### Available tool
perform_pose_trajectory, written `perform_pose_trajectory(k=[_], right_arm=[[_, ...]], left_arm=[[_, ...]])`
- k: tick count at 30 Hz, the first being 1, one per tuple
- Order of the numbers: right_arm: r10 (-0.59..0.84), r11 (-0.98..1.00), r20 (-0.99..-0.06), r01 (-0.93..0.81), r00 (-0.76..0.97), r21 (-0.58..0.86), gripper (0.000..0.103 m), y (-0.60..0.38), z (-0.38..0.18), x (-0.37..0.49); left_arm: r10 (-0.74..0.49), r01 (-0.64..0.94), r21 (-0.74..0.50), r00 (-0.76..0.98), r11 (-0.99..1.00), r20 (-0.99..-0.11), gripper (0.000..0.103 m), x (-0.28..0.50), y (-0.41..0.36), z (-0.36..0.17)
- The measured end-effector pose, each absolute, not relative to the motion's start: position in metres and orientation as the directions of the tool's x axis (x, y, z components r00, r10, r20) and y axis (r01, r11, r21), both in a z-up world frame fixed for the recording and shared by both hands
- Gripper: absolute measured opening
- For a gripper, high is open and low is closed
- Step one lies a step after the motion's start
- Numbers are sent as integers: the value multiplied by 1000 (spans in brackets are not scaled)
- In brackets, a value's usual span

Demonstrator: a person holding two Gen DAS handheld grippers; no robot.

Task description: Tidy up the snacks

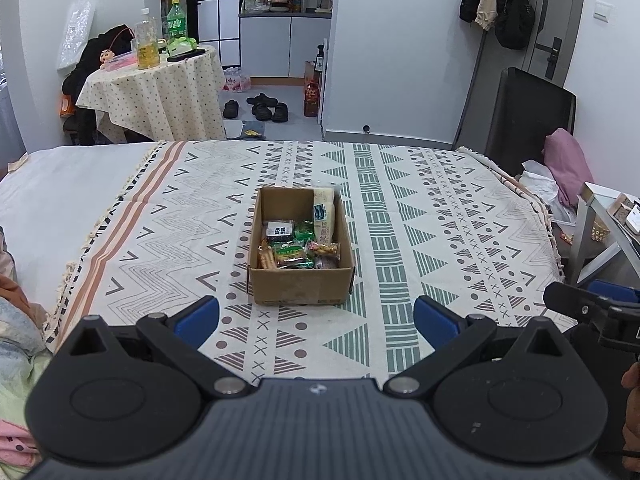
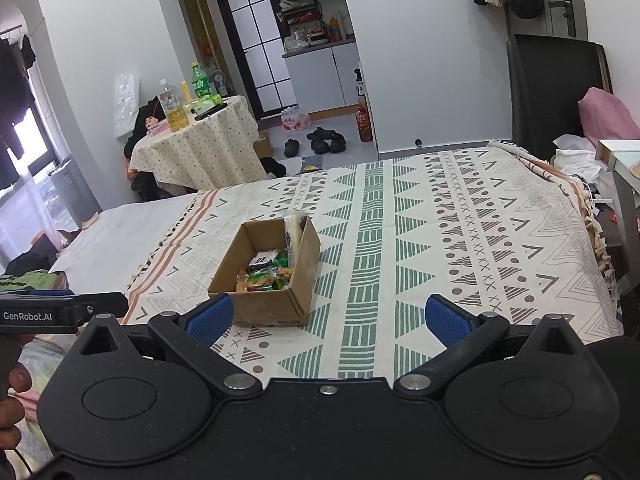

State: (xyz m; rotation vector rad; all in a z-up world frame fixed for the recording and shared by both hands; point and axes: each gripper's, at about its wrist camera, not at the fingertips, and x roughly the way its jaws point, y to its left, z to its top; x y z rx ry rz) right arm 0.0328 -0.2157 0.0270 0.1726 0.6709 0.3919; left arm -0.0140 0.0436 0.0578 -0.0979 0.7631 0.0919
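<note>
A brown cardboard box [image 1: 300,286] [image 2: 262,306] stands on the patterned bed cover, holding several wrapped snacks [image 1: 298,250] [image 2: 266,274]. A tall white packet [image 1: 323,216] [image 2: 294,230] leans upright in its far right corner. My left gripper [image 1: 316,318] hangs open just short of the box's near wall, nothing between its blue pads. My right gripper [image 2: 327,316] is open too, empty, with the box ahead and to its left. The right gripper's body [image 1: 588,306] shows at the right edge of the left wrist view; the left gripper's body [image 2: 60,314] shows at the left of the right wrist view.
The bed cover [image 1: 400,220] [image 2: 440,240] spreads wide around the box. Past the bed stand a small round table [image 1: 160,84] with bottles, shoes [image 1: 264,106] on the floor, and a black headboard [image 1: 528,116] at the right. Bedding lies bunched at the near left [image 1: 16,320].
</note>
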Motion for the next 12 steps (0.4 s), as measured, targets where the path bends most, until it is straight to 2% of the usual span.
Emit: perform_pose_trajectory(k=[12], right_arm=[[402, 915, -572, -292, 716, 277, 103, -214, 27, 32]], left_arm=[[47, -118, -55, 719, 991, -693, 103, -14, 45, 58]])
